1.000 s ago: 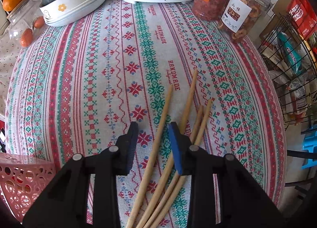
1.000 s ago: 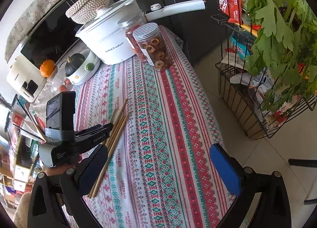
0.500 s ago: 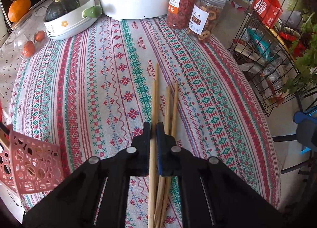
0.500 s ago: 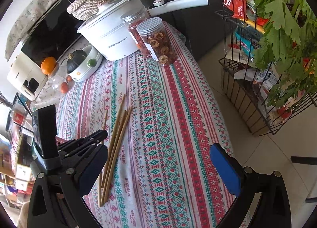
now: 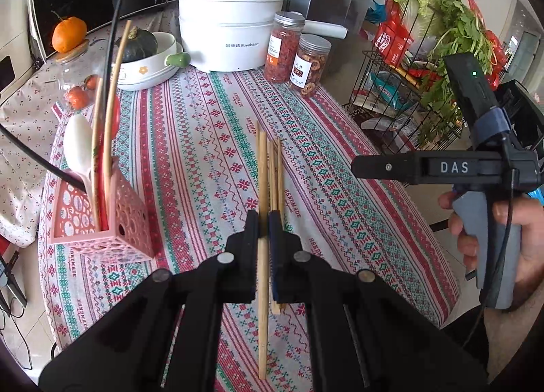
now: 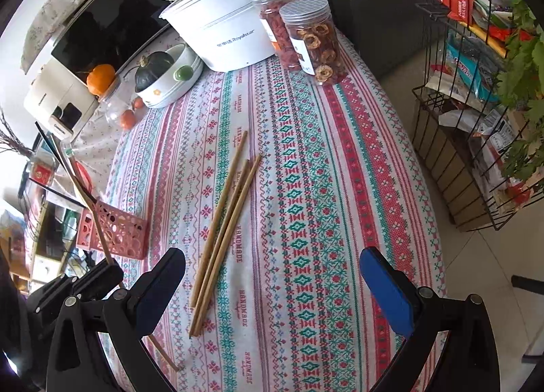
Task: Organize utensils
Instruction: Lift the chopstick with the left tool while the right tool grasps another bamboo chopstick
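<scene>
My left gripper [image 5: 263, 218] is shut on one wooden chopstick [image 5: 262, 170] and holds it above the patterned tablecloth. Three more chopsticks [image 6: 224, 222] lie side by side on the cloth; they also show under the held one in the left wrist view [image 5: 276, 167]. A pink perforated utensil basket [image 5: 112, 225] stands at the left with a white spoon [image 5: 76, 147] and several sticks in it; it also shows in the right wrist view [image 6: 115, 232]. My right gripper [image 6: 272, 281] is open and empty above the table's near edge.
A white Royalstar pot [image 5: 231, 34], two snack jars [image 5: 299, 55] and a white dish with a green squash [image 5: 146, 58] stand at the back. A wire rack with vegetables [image 5: 425, 85] is right of the table.
My left gripper closed on one chopstick and lifted it up and back, away from the other three. The pink basket came fully into view. The right gripper stayed open.
</scene>
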A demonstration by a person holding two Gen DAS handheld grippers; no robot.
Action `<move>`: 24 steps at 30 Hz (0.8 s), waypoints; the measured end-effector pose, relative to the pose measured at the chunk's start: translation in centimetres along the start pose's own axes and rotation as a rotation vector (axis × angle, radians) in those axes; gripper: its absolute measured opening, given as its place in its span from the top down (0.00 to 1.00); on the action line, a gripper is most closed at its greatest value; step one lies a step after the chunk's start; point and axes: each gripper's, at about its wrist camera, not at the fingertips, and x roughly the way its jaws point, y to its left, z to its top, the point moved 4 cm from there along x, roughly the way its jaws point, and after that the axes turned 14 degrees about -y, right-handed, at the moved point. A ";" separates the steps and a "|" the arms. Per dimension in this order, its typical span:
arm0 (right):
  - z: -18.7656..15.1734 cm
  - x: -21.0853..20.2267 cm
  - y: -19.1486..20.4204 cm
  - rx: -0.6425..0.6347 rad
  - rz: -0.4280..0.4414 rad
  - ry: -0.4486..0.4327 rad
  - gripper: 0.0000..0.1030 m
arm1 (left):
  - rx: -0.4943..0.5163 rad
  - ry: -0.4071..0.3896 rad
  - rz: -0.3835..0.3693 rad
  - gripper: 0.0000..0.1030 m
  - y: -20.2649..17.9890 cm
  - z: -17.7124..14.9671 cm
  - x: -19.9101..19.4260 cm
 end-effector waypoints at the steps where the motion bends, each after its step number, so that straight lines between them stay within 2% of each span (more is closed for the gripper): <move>1: -0.1 0.3 0.3 -0.002 0.007 0.003 0.00 | -0.008 -0.007 -0.002 0.93 0.4 -0.2 -0.7; 5: 0.0 1.7 1.5 0.008 0.041 -0.002 0.05 | -0.062 -0.044 -0.016 0.93 2.3 -1.2 -2.6; 6: 0.1 2.2 1.9 0.013 0.050 -0.007 0.12 | -0.074 -0.055 -0.014 0.93 2.8 -1.4 -3.0; 7: 0.3 2.8 2.3 0.014 0.055 -0.014 0.24 | -0.086 -0.060 -0.010 0.93 3.3 -1.6 -3.2; 13: 1.7 6.7 5.2 -0.017 0.097 -0.052 0.63 | -0.114 -0.106 -0.021 0.93 5.2 -1.3 -4.9; 19: 2.9 11.4 6.6 -0.072 0.044 -0.050 0.79 | -0.146 -0.129 -0.042 0.94 6.8 -1.3 -6.5; 22: 3.1 13.3 6.9 -0.105 -0.001 -0.042 0.81 | -0.152 -0.126 -0.046 0.93 7.4 -1.6 -6.6; 24: 3.1 14.2 6.7 -0.144 -0.065 -0.036 0.82 | -0.158 -0.125 -0.048 0.93 7.8 -1.7 -6.7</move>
